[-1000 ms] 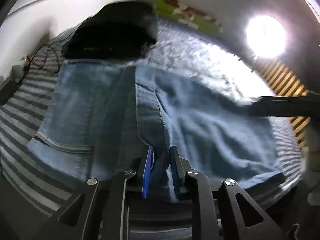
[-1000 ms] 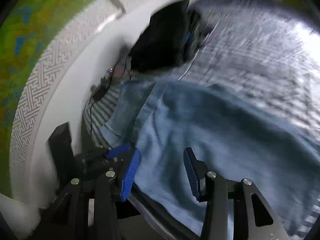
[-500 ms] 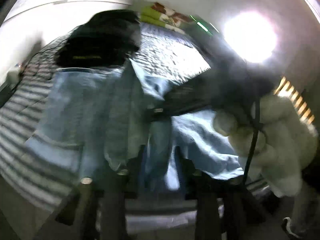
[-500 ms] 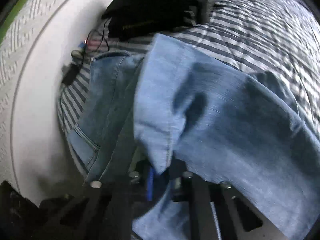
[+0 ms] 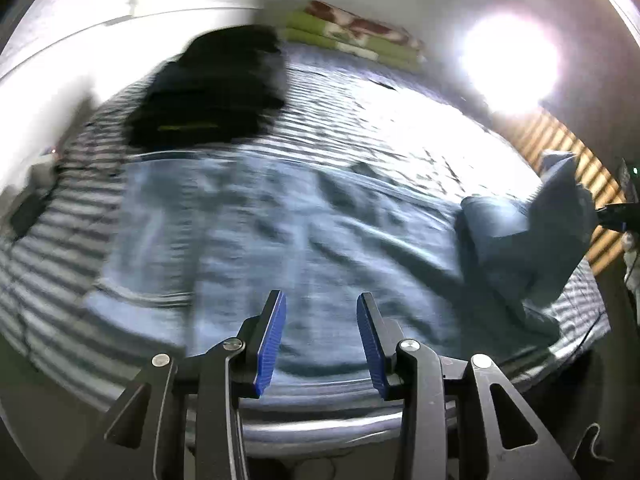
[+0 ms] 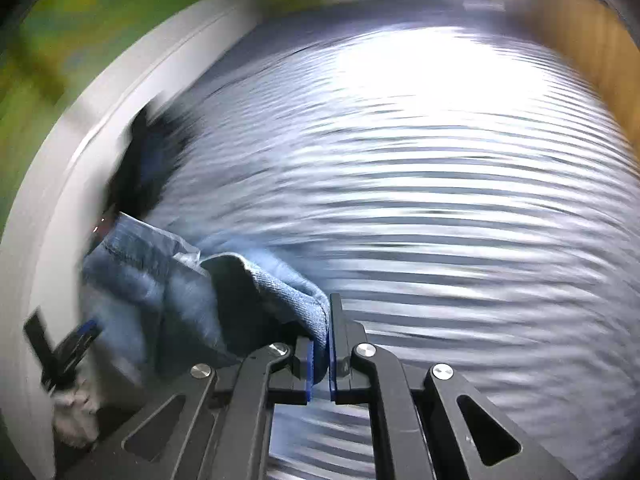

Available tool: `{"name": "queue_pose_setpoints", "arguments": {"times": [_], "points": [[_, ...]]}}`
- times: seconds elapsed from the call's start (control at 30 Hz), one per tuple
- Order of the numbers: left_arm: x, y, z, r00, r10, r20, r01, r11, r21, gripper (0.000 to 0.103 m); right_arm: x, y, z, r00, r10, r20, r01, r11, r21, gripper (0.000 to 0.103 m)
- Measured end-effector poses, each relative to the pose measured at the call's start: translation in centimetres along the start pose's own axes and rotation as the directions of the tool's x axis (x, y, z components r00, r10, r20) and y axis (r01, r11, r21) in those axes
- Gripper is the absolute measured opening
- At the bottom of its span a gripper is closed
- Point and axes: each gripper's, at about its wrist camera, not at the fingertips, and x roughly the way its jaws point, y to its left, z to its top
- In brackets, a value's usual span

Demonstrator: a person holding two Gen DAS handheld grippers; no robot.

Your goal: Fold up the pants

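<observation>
Left wrist view: the left claw [image 5: 320, 338] hangs over the jeans [image 5: 280, 236], its jaws opening with nothing between the blue pads [image 5: 272, 344]; it is released. The jeans lie spread across the striped bed [image 5: 60, 240], blurred. At the right edge one end of the jeans is lifted off the bed toward the right claw [image 5: 618, 216], which shows only as a dark tip. A black bag [image 5: 212, 96] sits on the bed just beyond the jeans, and folded green blankets [image 5: 352, 40] lie at the far end.

Right wrist view: the right claw [image 6: 320, 360] is clenched on a fold of the jeans [image 6: 264, 280], denim pinched between its pads [image 6: 306, 368]. The cloth bunches to the left, above the striped bed [image 6: 440, 200]. The left claw [image 6: 76, 344] shows at lower left, blurred.
</observation>
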Motion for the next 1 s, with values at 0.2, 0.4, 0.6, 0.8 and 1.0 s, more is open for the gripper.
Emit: {"name": "queue_pose_setpoints", "arguments": {"times": [0.2, 0.4, 0.6, 0.8, 1.0], "points": [[3.6, -6.9, 1.6, 0.996, -0.051, -0.071, 0.059, 0.991, 0.120, 0.040, -6.5, -17.9, -2.4, 0.881, -0.472, -0.031, 0.466, 0.857, 0.221, 0.011], [7.2, -15.9, 4.1, 0.977, -0.147, -0.155, 0.179, 0.960, 0.217, 0.042, -6.5, -17.0, -3.8, 0.883, -0.467, 0.052, 0.450, 0.872, 0.191, 0.018], [11.2, -28.2, 6.2, 0.934, -0.269, -0.237, 0.334, 0.892, 0.304, 0.057, -4.4, -12.8, -3.5, 0.930, -0.355, 0.098, 0.350, 0.934, 0.068, 0.026], [14.1, -37.1, 5.0, 0.881, -0.329, -0.340, 0.446, 0.819, 0.362, 0.057, -7.0, -18.2, -5.6, 0.886, -0.451, 0.110, 0.427, 0.885, 0.186, 0.026], [15.0, -43.2, 0.0, 0.836, -0.313, -0.450, 0.519, 0.716, 0.467, 0.058, -9.1, -22.5, -7.6, 0.914, -0.392, 0.106, 0.353, 0.896, 0.270, 0.035]]}}
